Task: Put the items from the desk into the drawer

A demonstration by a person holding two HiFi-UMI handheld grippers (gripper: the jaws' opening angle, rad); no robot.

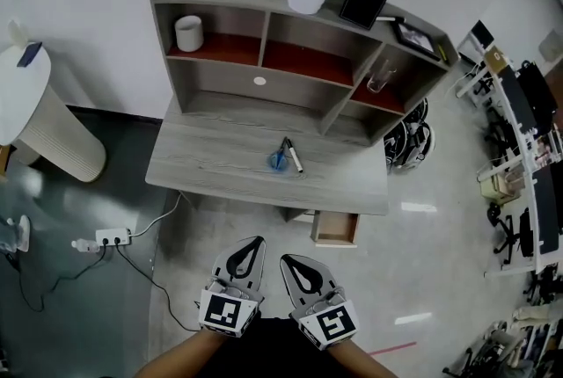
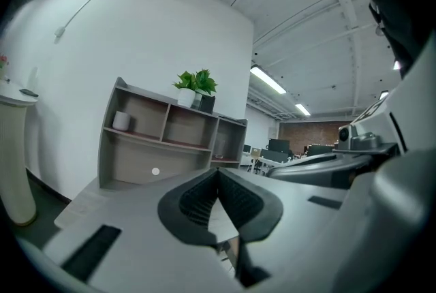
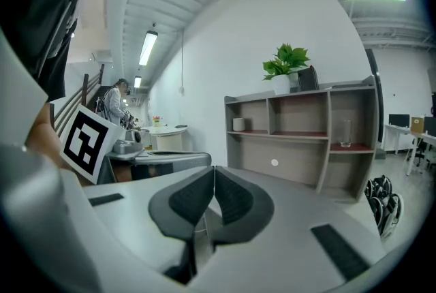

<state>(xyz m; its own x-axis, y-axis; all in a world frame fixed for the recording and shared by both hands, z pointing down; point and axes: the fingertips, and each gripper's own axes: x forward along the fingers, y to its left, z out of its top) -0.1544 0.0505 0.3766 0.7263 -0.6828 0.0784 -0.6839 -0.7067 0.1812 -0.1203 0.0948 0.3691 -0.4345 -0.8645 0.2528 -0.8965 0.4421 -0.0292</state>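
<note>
Pen (image 1: pixel 293 156) on the table (image 1: pixel 211 158) shows only in the head view, centre; left gripper (image 2: pixel 218 170) and right gripper (image 3: pixel 214 169) jaws closed together, empty

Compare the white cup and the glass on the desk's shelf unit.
The white cup is opaque and squat; the glass is clear and slimmer. The cup stands in the left compartment, the glass in the right. Both are upright on red shelf boards.

No legible text, labels or numbers
</note>
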